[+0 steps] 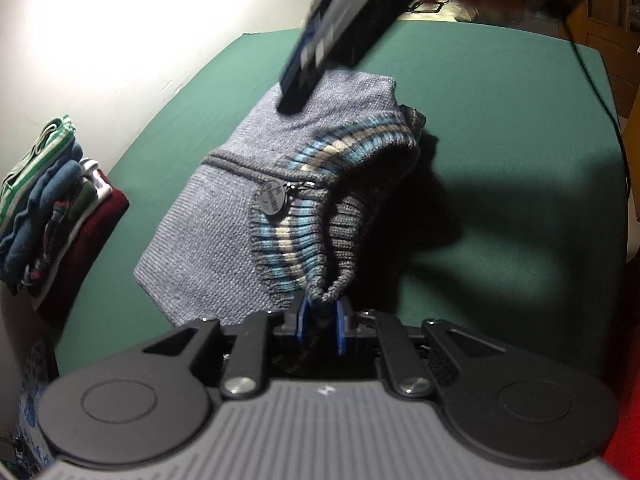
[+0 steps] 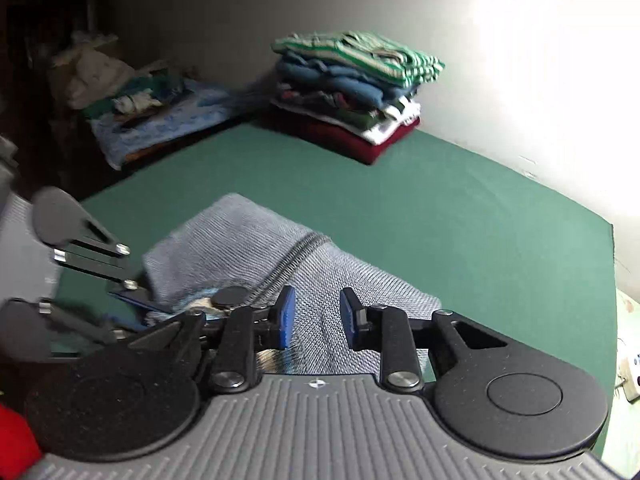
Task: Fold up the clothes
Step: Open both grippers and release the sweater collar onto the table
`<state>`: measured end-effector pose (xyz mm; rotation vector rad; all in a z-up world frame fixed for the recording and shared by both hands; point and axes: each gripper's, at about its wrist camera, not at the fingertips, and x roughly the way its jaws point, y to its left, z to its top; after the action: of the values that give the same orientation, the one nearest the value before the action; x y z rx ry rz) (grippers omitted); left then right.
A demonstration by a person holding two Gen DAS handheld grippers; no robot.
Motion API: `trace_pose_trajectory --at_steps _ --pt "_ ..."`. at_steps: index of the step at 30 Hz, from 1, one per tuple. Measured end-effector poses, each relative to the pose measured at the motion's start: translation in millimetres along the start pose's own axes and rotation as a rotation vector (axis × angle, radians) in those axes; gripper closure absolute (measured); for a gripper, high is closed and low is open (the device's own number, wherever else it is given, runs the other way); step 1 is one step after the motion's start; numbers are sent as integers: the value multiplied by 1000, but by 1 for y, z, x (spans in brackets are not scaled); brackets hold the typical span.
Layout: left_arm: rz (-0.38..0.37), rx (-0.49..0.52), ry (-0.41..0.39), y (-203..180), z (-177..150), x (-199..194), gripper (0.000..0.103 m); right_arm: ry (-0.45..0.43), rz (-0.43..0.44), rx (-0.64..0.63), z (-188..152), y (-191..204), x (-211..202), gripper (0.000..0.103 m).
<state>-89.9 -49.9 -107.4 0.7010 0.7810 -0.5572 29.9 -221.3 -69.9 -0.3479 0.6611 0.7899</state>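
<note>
While my left hand-held gripper [image 1: 322, 312] is pinched nearly closed on the striped ribbed collar [image 1: 328, 240] of the grey sweater [image 1: 224, 216], the rest of the garment lies partly folded on the green surface [image 1: 500, 128], with the collar end lifted off it toward me. My right hand-held gripper [image 2: 316, 318] has its jaws standing apart over the sweater's far end; in its own view I see knit fabric behind the gap, but the blue pads do not press on it, so I judge it holds nothing.

What worries me most is that one-sided hold. If I pull the collar further with the left while the right has no grip, the whole sweater may drag across the surface and the fold already made could slide open. The collar is thick and springy, and only a small bunch sits between the pads, so it could slip out under tension.

The round zipper tag [image 1: 272, 200] hangs loose near the collar; I think it could snag a finger or end up trapped inside the fold as a lump.

The pile of folded clothes [image 2: 356, 92] sits well apart at the wall side, so I see little danger there. The right view is blurred, which makes judging contact harder.
</note>
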Motion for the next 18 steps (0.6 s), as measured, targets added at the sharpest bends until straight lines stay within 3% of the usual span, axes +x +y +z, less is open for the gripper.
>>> trace_pose_trajectory --at_steps 4,8,11,15,18 --pt "7 5 -4 -2 -1 0 93 54 -32 11 -20 14 29 78" --pt "-10 -32 -19 2 -4 -12 91 75 -30 37 -30 21 21 78" --pt "-32 -69 -42 10 -7 -33 77 65 -28 81 -36 19 20 78" --pt "-50 -123 -106 31 -5 -70 74 53 -55 78 -37 25 21 78" --pt "-21 -209 -187 58 9 -77 69 33 -85 69 -40 31 20 77"
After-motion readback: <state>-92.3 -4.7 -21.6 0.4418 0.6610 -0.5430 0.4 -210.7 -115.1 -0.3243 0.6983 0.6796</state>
